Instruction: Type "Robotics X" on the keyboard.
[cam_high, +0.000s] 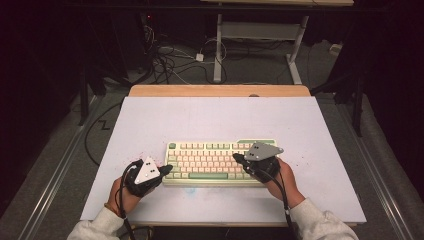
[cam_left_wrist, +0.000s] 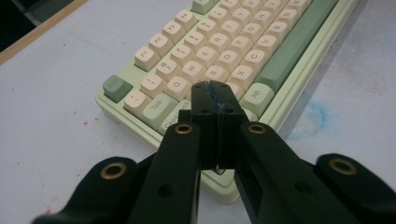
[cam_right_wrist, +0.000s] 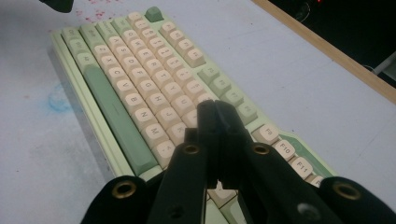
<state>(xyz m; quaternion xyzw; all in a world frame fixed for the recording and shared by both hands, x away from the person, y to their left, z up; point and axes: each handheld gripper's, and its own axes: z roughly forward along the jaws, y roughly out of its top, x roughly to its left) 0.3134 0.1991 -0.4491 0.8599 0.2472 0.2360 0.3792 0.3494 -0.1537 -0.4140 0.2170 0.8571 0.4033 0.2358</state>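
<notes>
Keyboard (cam_high: 220, 162): a pale green case with cream keycaps and green accent keys, lying flat near the front edge of the table (cam_high: 210, 117), lengthwise across it.
Keys: a long green space bar (cam_right_wrist: 114, 116) runs along the near row; a green Esc key (cam_left_wrist: 116, 87) sits at one corner, with Tab and Caps beside it and a row of function keys along the far edge.
Left gripper (cam_left_wrist: 215, 95): black jaws pressed together with nothing between them, tips poised over the keys at the keyboard's left end, near Caps and Alt.
Right gripper (cam_right_wrist: 215, 114): jaws likewise pressed flat together, empty, tips above the right half of the key field.
Hands: one at each end of the keyboard, each holding its gripper angled inward.
Table surface: pale lavender-white sheet, flecked with small red specks and a faint blue smudge (cam_left_wrist: 317, 116) just beside the keyboard's front edge.
</notes>
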